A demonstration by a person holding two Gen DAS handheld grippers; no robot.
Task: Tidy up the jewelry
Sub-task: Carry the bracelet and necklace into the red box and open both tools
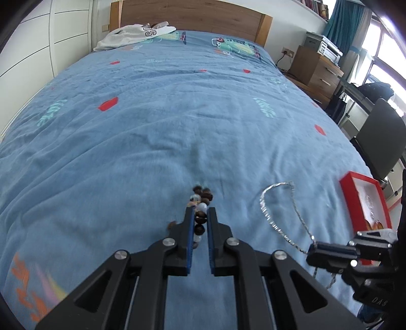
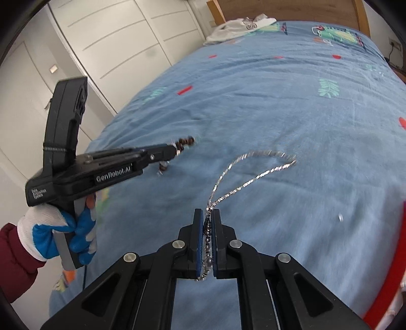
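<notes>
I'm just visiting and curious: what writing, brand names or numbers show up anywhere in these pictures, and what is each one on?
"GenRobot.AI": white letters on the side of the left hand-held gripper, seen from the right wrist camera.
Small white label lower on that same body: too blurred to read.
"DAS", shown reversed: on the right hand-held gripper, in the left wrist view.
Large "S"-like print on the white garment near the headboard: not fully readable.

My left wrist camera sits low and close over the blue bedspread (image 1: 177, 114), looking along its fingers up the bed toward the wooden headboard (image 1: 192, 15). My right wrist camera faces the same headboard (image 2: 291, 10) from slightly to the right, angled leftward. Both views share the bedspread (image 2: 279, 114), the white garment (image 1: 132, 35) by the headboard, and each other's gripper at the frame edge.
</notes>
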